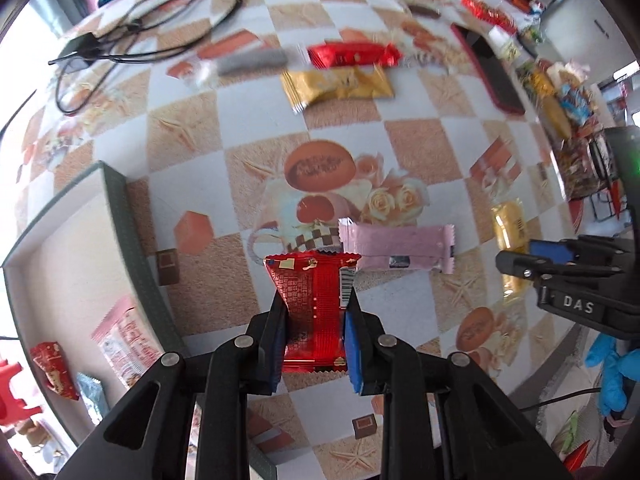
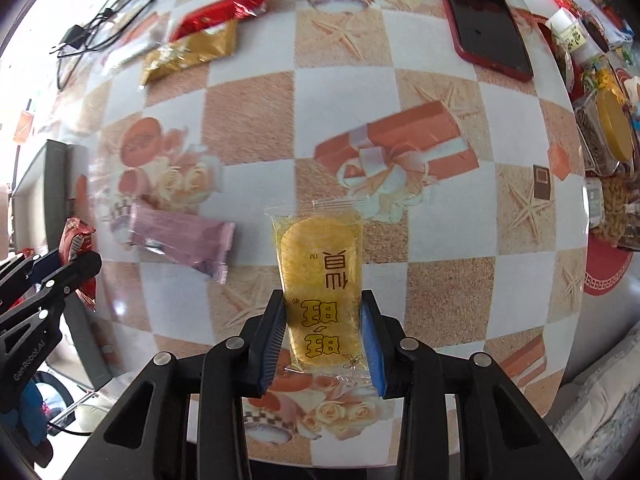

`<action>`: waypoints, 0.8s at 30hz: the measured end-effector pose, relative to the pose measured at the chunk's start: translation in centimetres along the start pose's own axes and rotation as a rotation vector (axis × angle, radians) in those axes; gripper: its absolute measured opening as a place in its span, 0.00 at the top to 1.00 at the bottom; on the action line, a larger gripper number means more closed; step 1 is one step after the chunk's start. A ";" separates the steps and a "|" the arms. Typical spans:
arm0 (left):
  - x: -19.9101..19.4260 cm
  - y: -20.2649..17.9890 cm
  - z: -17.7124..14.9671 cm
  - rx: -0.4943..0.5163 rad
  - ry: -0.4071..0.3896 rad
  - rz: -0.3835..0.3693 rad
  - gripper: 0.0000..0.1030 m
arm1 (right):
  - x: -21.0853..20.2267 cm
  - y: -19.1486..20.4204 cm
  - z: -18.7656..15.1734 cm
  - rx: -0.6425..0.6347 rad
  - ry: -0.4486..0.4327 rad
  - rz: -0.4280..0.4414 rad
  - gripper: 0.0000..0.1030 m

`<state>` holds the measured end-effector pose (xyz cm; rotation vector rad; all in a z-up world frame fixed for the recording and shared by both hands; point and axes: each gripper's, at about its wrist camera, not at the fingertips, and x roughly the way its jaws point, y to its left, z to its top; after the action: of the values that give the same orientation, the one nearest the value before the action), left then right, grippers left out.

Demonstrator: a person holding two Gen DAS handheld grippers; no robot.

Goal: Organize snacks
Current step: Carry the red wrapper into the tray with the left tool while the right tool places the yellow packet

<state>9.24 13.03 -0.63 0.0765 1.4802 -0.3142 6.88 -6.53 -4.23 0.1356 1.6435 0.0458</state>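
My left gripper (image 1: pixel 314 304) is shut on a red snack packet (image 1: pixel 312 300), held above the table just right of a green-rimmed box (image 1: pixel 120 216). My right gripper (image 2: pixel 322 312) is shut on a clear yellow snack packet (image 2: pixel 318 276) with brown lettering, above the table. A pink packet (image 1: pixel 396 246) lies on the table between the two grippers; it also shows in the right wrist view (image 2: pixel 184 240). A gold packet (image 1: pixel 336 86) and another red packet (image 1: pixel 354 55) lie farther back. The box holds several packets (image 1: pixel 124 344).
A red-cased phone (image 2: pixel 488 16) lies at the far right of the checked tablecloth. Black cables and a charger (image 1: pixel 120 36) lie at the far left. Jars and more snacks (image 2: pixel 608 140) crowd the right edge. A grey packet (image 1: pixel 252 62) lies left of the far red packet.
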 end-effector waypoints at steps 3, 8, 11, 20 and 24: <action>-1.8 1.2 -0.6 -0.030 -0.032 -0.007 0.73 | -0.9 1.2 0.7 -0.020 -0.015 0.013 0.63; -3.7 3.9 -2.2 -0.075 -0.071 0.014 0.73 | -2.1 4.3 1.9 -0.081 -0.034 0.026 0.63; -4.0 5.1 -3.3 -0.117 -0.085 0.021 0.73 | -2.7 7.0 2.5 -0.128 -0.044 0.039 0.63; -5.8 10.9 -5.7 -0.227 -0.122 0.057 0.73 | -3.2 15.1 2.6 -0.266 -0.056 0.062 0.63; -5.9 13.1 -6.6 -0.274 -0.120 0.070 0.73 | -2.9 18.7 1.5 -0.316 -0.058 0.067 0.63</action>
<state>5.84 28.12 2.73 -0.1082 1.3850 -0.0564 9.69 11.59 0.66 -0.0490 1.5530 0.3478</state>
